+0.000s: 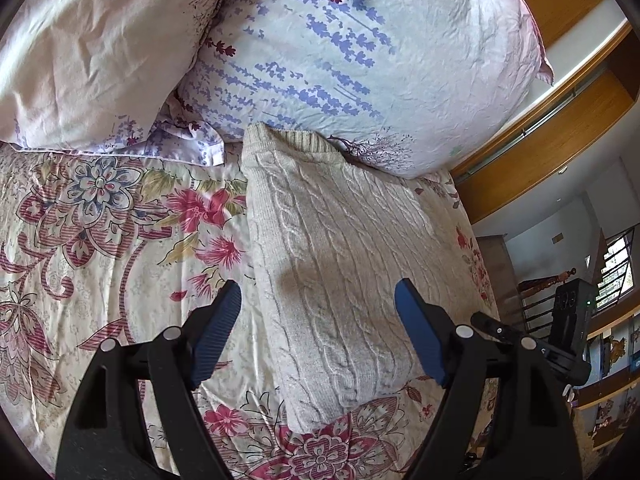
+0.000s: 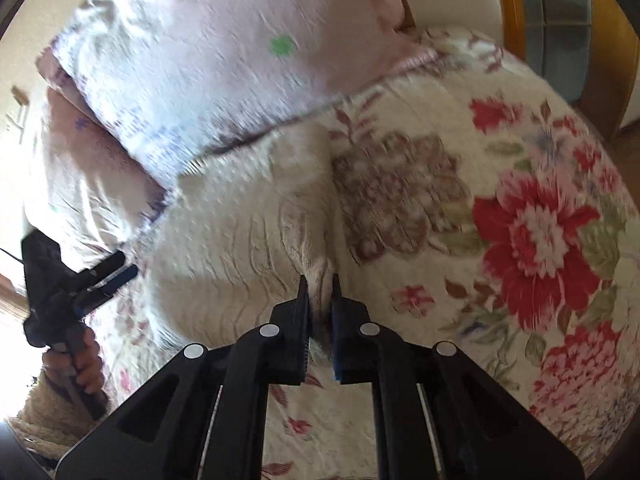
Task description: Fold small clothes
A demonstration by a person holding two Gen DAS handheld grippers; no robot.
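So the cream cable-knit sweater (image 1: pixel 340 264) lies folded on the floral bedspread (image 1: pixel 100 240), its top edge touching the pillows (image 1: pixel 340 52). The right gripper (image 2: pixel 320 280) pinches the sweater's edge tight. The left gripper (image 1: pixel 318 296) hangs above it, fingers spread wide, holding nothing.

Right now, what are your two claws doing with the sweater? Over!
Left gripper open above the cream sweater. Right gripper shut on the sweater's edge. Pillow touches its far end. Over.
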